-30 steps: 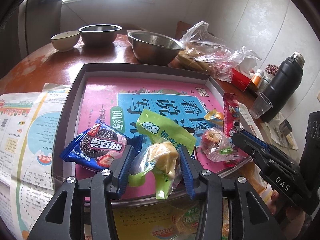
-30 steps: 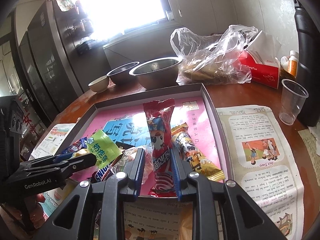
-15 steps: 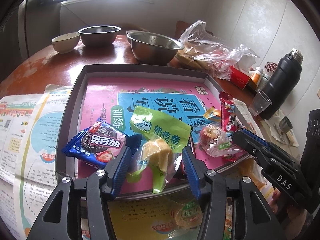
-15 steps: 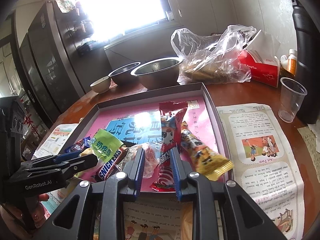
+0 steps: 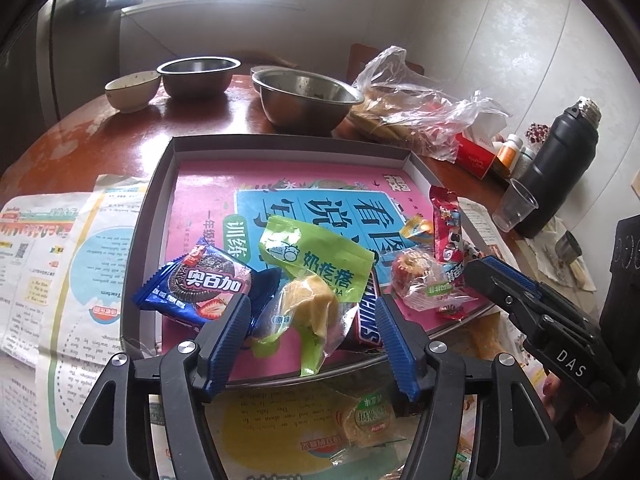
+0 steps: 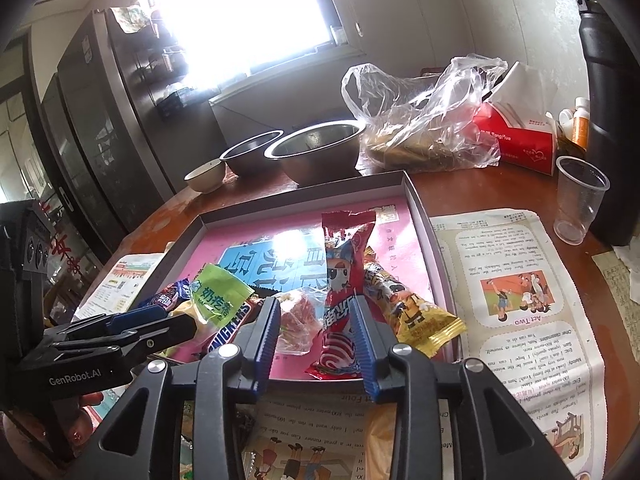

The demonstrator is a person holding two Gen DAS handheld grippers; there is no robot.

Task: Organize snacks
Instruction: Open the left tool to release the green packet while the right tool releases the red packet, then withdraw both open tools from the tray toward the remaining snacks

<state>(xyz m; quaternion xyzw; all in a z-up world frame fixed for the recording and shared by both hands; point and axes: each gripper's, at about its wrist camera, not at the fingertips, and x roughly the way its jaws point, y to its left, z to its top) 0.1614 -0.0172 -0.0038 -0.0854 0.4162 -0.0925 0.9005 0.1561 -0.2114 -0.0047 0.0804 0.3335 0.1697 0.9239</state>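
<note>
Both grippers tilt down over the near rim of the shallow grey tray (image 5: 154,200) at frame centre. The left gripper (image 5: 314,322) is opening, its ribbed blue pads clear of the crinkly green-and-clear snack bag (image 5: 316,276) lying between them. The right gripper (image 6: 316,330) is opening too, the glossy red snack stick (image 6: 340,296) loose between its pads, flat in the tray.

My feeds are daylit from the blown-out white window (image 6: 248,16) behind; glare streaks the glossy pink tray liner (image 6: 296,240), fisheye edges bend and darken.
</note>
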